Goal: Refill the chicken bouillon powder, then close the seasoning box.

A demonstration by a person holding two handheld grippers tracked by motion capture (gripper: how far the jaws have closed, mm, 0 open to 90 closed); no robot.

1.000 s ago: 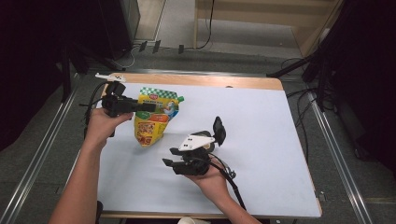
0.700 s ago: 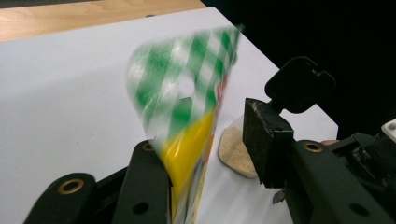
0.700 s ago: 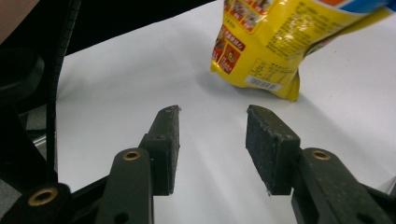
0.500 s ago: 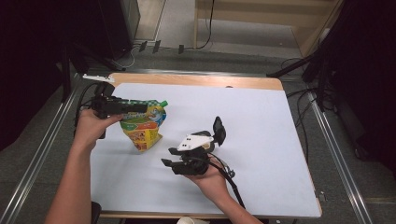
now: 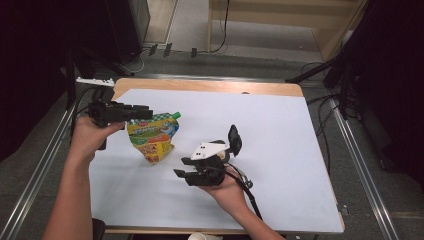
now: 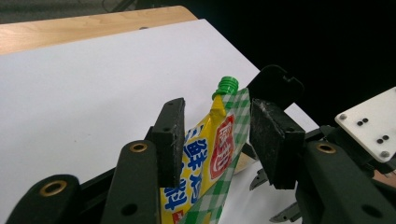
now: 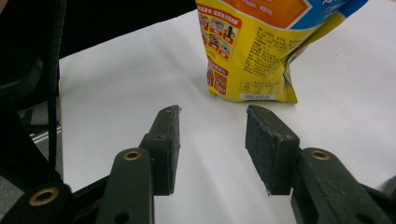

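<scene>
A yellow spouted pouch with a green checked top and green cap stands upright on the white sheet. My left gripper is level at the pouch's upper left. Its jaws have just been opening, and in the left gripper view the pouch top sits between the pads with a gap on the right side. My right gripper rests lower right of the pouch and points at it. It is open with nothing between its fingers, and the pouch base lies just beyond them.
The wooden table edge runs along the far side. Metal rails flank the table. A white strip lies at the back left corner. Cables trail from the right gripper. A pale cup rim shows at the near edge.
The left hand has drawn back to the left and a little up, and its jaws have widened off the pouch's top. The pouch shifted left with it. The right hand has stayed put.
</scene>
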